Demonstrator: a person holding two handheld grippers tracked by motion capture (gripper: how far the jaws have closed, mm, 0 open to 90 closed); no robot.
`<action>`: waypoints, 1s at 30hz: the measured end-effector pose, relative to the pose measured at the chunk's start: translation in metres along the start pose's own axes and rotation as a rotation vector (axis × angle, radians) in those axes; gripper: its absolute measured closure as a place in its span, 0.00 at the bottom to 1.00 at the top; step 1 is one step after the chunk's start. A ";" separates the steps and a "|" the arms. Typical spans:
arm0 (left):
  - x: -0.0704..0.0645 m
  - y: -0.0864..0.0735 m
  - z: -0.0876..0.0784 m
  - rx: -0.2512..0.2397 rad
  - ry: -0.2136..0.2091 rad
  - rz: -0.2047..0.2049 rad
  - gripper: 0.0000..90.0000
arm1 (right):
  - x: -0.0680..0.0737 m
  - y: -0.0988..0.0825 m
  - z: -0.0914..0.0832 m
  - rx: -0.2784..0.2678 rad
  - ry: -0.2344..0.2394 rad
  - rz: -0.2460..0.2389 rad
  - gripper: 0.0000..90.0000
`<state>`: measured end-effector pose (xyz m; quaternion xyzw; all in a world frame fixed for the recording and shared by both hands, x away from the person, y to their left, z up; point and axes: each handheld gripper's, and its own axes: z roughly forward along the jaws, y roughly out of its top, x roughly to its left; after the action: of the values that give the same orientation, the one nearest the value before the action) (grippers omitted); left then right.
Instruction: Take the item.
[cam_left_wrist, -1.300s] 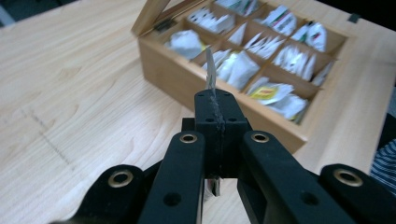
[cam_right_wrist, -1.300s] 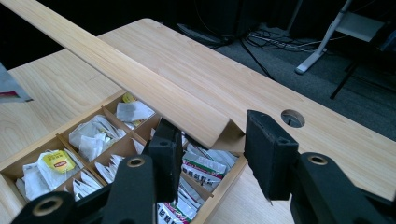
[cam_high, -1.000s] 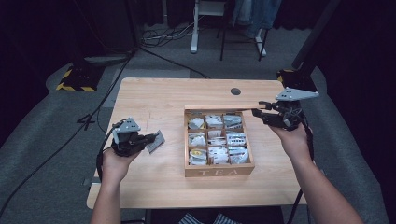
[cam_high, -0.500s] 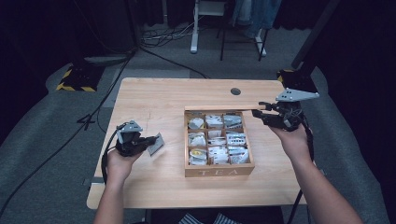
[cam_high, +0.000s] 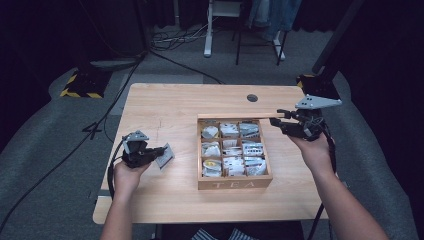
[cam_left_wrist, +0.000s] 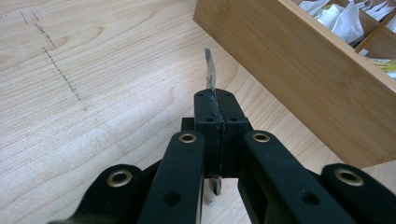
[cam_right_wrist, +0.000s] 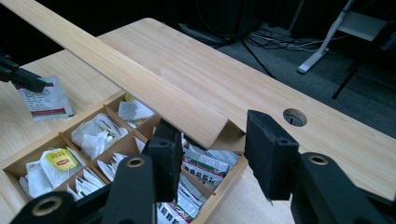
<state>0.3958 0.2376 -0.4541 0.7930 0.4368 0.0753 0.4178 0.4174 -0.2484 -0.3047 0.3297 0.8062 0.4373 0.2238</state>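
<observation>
The tea sachet (cam_high: 164, 156) is pinched edge-on in your left hand-held gripper (cam_high: 156, 152), just above the worktop (cam_high: 170, 105), left of the wooden tea box (cam_high: 235, 182). Your right hand-held gripper (cam_high: 283, 120) holds the box's lid (cam_high: 235, 116) up by its corner, jaws partly apart around it. The compartments beneath hold more sachets.
</observation>
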 end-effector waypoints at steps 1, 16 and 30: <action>0.000 0.000 0.000 0.003 0.007 0.003 0.98 | 0.000 0.000 0.000 0.000 0.000 0.001 0.63; 0.001 0.003 -0.007 -0.035 0.169 -0.028 0.40 | 0.000 -0.001 0.000 0.001 0.005 0.002 0.63; -0.045 0.019 -0.034 -0.087 0.089 0.065 0.41 | -0.001 0.000 0.000 0.005 0.010 0.002 0.63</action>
<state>0.3636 0.2187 -0.4075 0.7839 0.4252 0.1429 0.4293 0.4181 -0.2491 -0.3043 0.3287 0.8080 0.4372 0.2188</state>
